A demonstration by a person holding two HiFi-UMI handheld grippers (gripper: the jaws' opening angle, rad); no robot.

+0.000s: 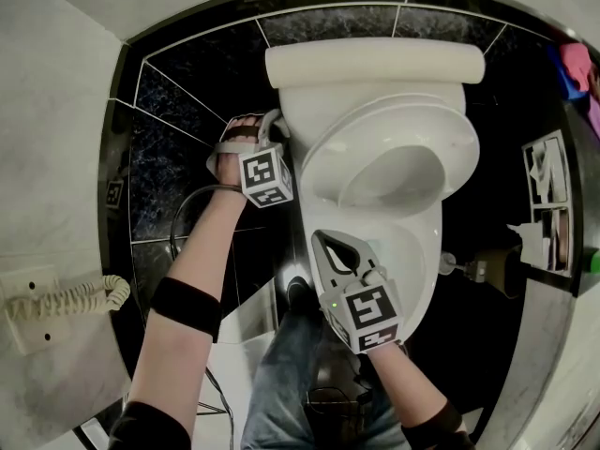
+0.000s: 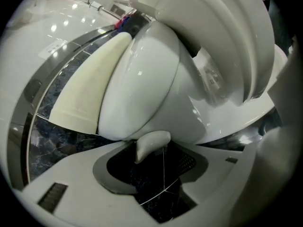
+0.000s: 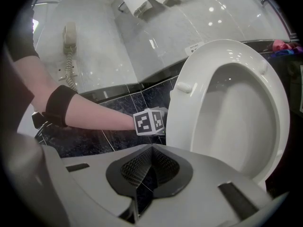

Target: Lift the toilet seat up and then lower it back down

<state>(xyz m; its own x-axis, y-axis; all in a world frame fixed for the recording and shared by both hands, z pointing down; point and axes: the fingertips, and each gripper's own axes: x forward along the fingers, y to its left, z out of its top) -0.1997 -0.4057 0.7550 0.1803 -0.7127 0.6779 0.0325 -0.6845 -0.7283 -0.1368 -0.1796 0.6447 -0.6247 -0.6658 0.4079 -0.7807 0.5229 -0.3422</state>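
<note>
The white toilet seat (image 1: 450, 129) stands raised and leans back toward the tank (image 1: 375, 64). Its underside with bumpers (image 3: 189, 108) faces the right gripper view. My left gripper (image 1: 275, 120) is at the toilet's rear left, beside the seat's edge (image 2: 246, 41), and points at the body under the cream tank (image 2: 90, 89). Its jaws (image 2: 156, 148) stand apart, with a small white curved piece at the far end of the gap. My right gripper (image 1: 321, 237) hovers over the bowl's front rim (image 1: 422, 242). Its pads (image 3: 151, 150) meet with nothing between them.
Dark tiled floor (image 1: 178, 111) surrounds the toilet. A wall phone with a coiled cord (image 1: 56, 298) hangs at the left, and a paper roll (image 3: 137, 1) sits on the wall above. A shelf (image 1: 548, 195) and a pink cloth (image 1: 577, 64) are at the right. My jeans leg (image 1: 291, 382) is below.
</note>
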